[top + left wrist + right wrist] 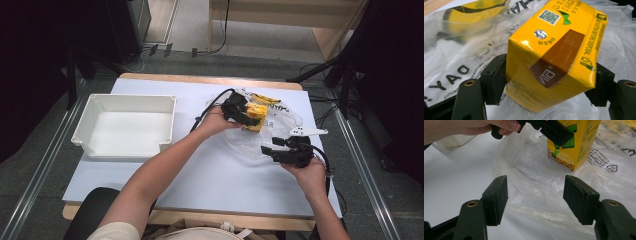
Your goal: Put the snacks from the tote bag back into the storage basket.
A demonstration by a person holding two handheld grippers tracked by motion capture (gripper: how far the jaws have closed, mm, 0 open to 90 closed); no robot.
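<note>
A yellow drink carton [257,117] with a brown strip on top rests tilted on a clear plastic bag [280,127] at the table's right middle. My left gripper [248,118] is shut on the carton [554,52]; both pads press its sides. In the right gripper view the carton [571,147] stands on the bag [541,195] with the left gripper's black finger across its face. My right gripper [270,151] hovers open just in front of the bag. Nothing sits between its pads [497,197], and the crumpled plastic lies beneath them.
An empty white tray [125,127] stands at the table's left. The bag carries black and yellow print [454,72]. The table's wooden front edge [210,220] runs below the person's forearms. A cable trails from each gripper.
</note>
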